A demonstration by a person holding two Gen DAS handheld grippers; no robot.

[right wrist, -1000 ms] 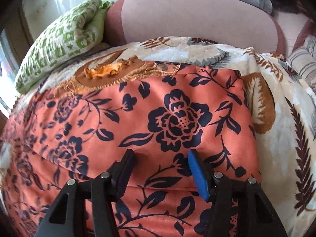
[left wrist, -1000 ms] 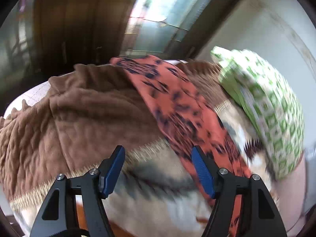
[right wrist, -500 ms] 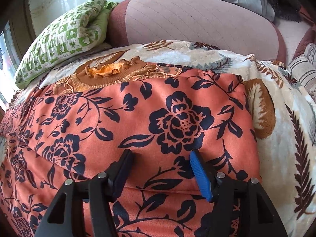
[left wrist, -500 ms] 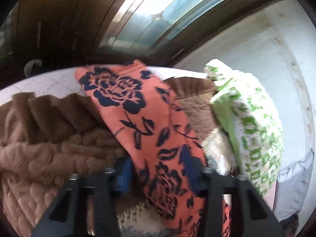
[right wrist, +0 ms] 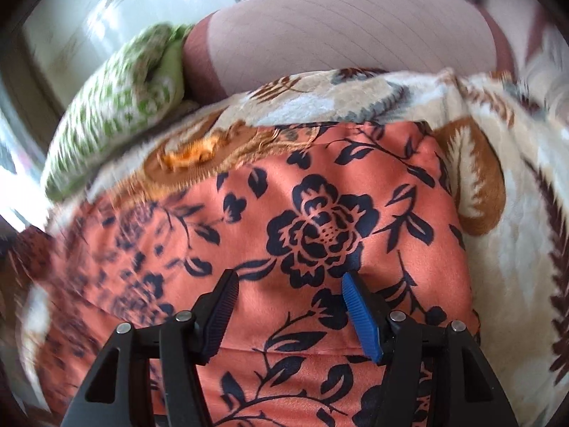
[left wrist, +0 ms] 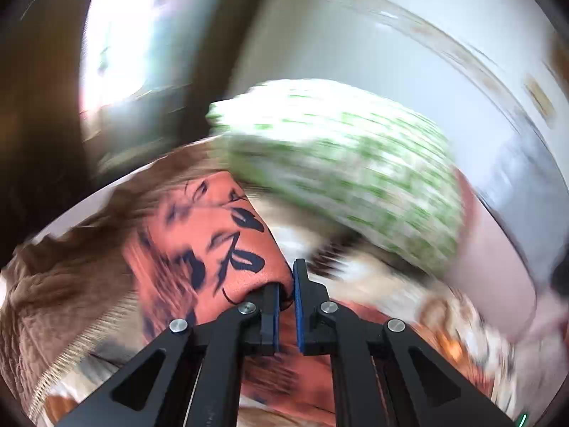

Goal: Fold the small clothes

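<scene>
The left gripper (left wrist: 286, 284) is clamped tight on a bunched edge of the orange floral garment (left wrist: 213, 245), the fabric pinched between its 2 fingers and rising from them in a fold. That view is heavily blurred. Behind the fold lies a brown fleece blanket (left wrist: 67, 284), and to the right a green-and-white patterned pillow (left wrist: 348, 178) rests against the pale wall.

The right gripper (right wrist: 290, 309) hovers with its jaws apart over the orange floral garment (right wrist: 320, 220), which lies spread across a cream blanket with brown leaf print (right wrist: 515, 249) on the bed. Nothing is pinched between its fingers; cloth merely shows through the gap. A large dark flower of the print sits just ahead of the fingertips. Past the garment's far edge lies a brown fringed patch with an orange centre (right wrist: 192, 156); I cannot tell whether it is separate from the blanket. Beyond stand a pinkish padded headboard (right wrist: 355, 35) and the green-and-white patterned pillow (right wrist: 117, 106) at the left.
</scene>
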